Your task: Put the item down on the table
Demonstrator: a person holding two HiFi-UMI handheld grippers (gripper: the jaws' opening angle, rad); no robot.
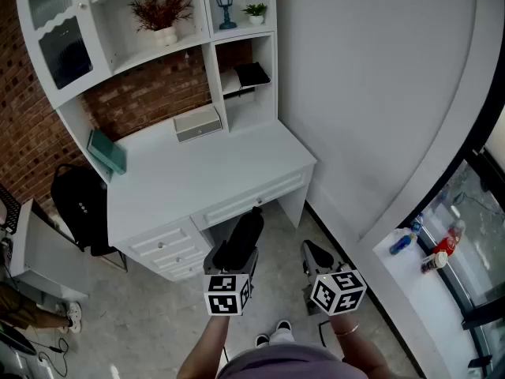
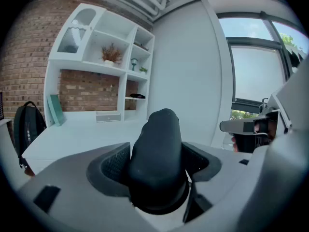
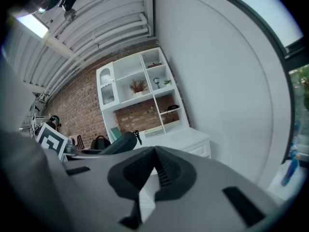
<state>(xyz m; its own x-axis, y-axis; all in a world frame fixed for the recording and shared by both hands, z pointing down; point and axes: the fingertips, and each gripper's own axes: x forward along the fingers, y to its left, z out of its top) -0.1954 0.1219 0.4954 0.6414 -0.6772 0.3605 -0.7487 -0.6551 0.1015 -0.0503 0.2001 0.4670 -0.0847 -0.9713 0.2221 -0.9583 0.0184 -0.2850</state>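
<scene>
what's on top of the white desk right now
A teal book leans at the left end of the desk, and a flat grey box sits at the back by the brick wall. Anything behind the book or box is hidden.

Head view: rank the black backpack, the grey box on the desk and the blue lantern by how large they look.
Largest: black backpack.
Next: grey box.
Smallest: blue lantern.

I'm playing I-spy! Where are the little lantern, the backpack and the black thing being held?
lantern (image 1: 226, 1), head view, on its blue top part.
backpack (image 1: 79, 208), head view, middle of its black front.
black thing (image 2: 157, 153), left gripper view, on its rounded middle.
</scene>
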